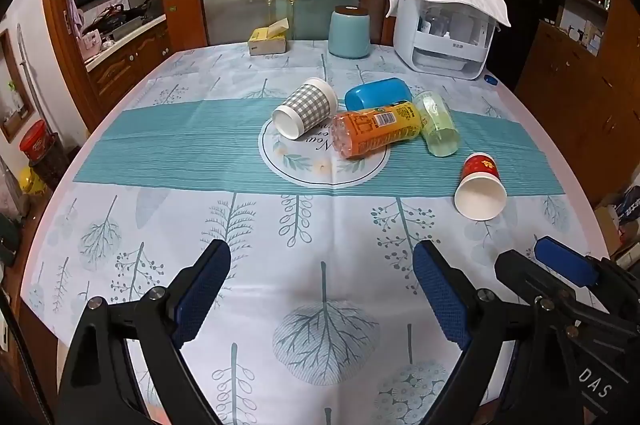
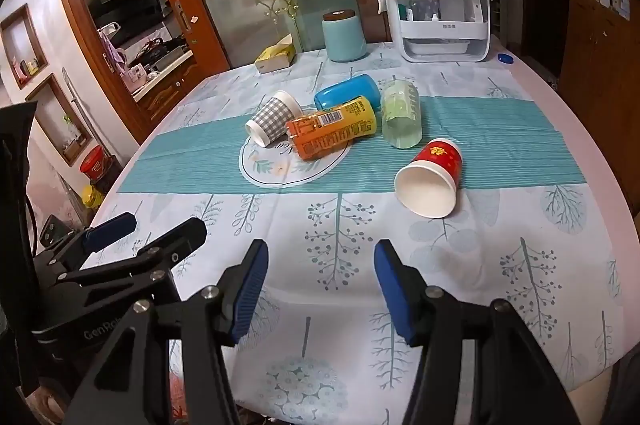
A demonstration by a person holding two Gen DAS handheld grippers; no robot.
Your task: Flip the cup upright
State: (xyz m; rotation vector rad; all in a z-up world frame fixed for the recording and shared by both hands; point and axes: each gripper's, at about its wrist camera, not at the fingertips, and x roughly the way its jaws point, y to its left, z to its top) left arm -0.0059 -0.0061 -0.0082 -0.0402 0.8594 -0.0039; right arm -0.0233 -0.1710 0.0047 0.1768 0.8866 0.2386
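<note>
Both grippers hover over the near end of the table (image 1: 120,153), jaws spread wide and holding nothing: the left gripper (image 1: 322,259) sits beside the right gripper (image 2: 320,257). On its side near the right edge lies the red cup (image 2: 430,177), its white, empty mouth facing the cameras. Farther back, clustered on the round print, lie a checked cup (image 2: 272,123), an orange bottle (image 2: 332,133), a blue cup (image 2: 346,91) and a clear green cup (image 2: 401,119), all tipped over. At the far edge stand a lidded teal jar (image 2: 345,35) and a white cloth-draped appliance (image 2: 444,25).
</note>
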